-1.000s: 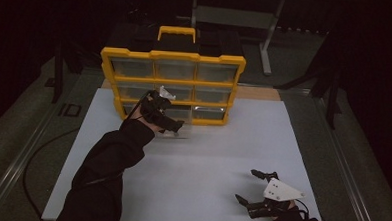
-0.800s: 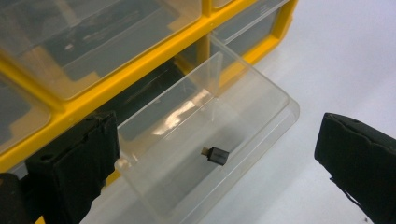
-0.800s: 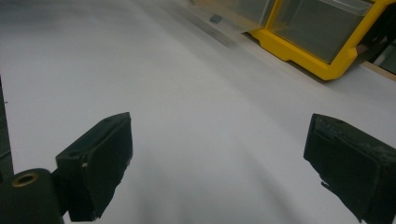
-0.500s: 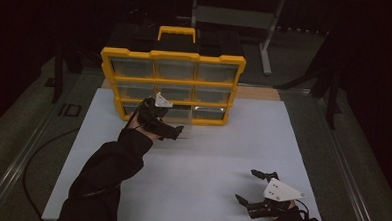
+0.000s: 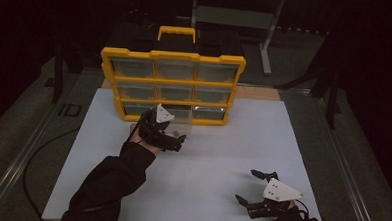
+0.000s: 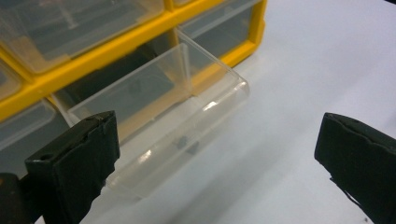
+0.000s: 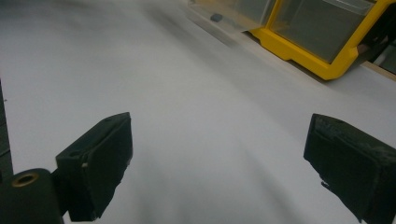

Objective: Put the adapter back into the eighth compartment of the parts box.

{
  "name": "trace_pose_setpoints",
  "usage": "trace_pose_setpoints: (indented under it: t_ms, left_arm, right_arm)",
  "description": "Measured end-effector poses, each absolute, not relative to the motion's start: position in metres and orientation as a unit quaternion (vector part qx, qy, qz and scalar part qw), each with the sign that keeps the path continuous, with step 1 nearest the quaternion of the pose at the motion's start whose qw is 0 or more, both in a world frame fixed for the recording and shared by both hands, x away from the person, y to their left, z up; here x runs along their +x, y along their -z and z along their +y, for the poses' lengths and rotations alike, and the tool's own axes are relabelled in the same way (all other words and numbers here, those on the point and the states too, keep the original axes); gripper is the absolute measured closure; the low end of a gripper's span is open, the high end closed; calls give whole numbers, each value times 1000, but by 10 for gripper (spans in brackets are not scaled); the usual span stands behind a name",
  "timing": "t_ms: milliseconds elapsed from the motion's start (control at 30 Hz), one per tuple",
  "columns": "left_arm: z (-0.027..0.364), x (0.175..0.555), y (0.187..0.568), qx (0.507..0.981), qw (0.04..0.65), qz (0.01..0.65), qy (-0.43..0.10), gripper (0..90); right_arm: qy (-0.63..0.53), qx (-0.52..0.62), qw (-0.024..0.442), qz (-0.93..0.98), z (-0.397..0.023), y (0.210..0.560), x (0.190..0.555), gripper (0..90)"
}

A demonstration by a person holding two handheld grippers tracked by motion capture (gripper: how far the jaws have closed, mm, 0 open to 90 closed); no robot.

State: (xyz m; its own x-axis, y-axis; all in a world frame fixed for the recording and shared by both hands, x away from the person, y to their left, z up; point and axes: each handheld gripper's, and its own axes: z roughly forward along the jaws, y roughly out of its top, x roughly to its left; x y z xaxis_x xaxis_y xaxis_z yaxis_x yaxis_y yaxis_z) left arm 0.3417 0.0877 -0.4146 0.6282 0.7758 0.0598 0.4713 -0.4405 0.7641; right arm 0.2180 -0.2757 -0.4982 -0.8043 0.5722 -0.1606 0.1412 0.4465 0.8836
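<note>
A yellow organiser (image 5: 172,82) with clear drawers stands at the back of the white table (image 5: 222,141). Its bottom middle drawer (image 6: 177,107) is pulled out, with a small dark piece (image 6: 182,140) lying inside near the front wall. My left gripper (image 5: 176,141) hovers just in front of that drawer, open, with nothing between its jaws (image 6: 217,135). My right gripper (image 5: 246,185) rests low near the table's front right corner, open and empty (image 7: 219,130). From there the pulled-out drawer (image 7: 224,16) is far off and blurred.
The organiser has a yellow handle (image 5: 176,32) on top and the rest of its drawers look pushed in. A black cable (image 5: 42,154) trails off the table's left side. A metal stand (image 5: 267,43) is behind the table on the floor.
My left gripper has drawn back from the organiser's front toward the near side of the table. The right gripper has stayed where it was.
</note>
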Motion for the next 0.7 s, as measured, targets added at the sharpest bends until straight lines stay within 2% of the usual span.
trace_pose_setpoints:
  t_ms: [700]
  left_arm:
    - [84, 319, 449, 822, 370, 383, -200, 0]
  right_arm:
    - [-479, 217, 226, 820, -275, 498, 218, 81]
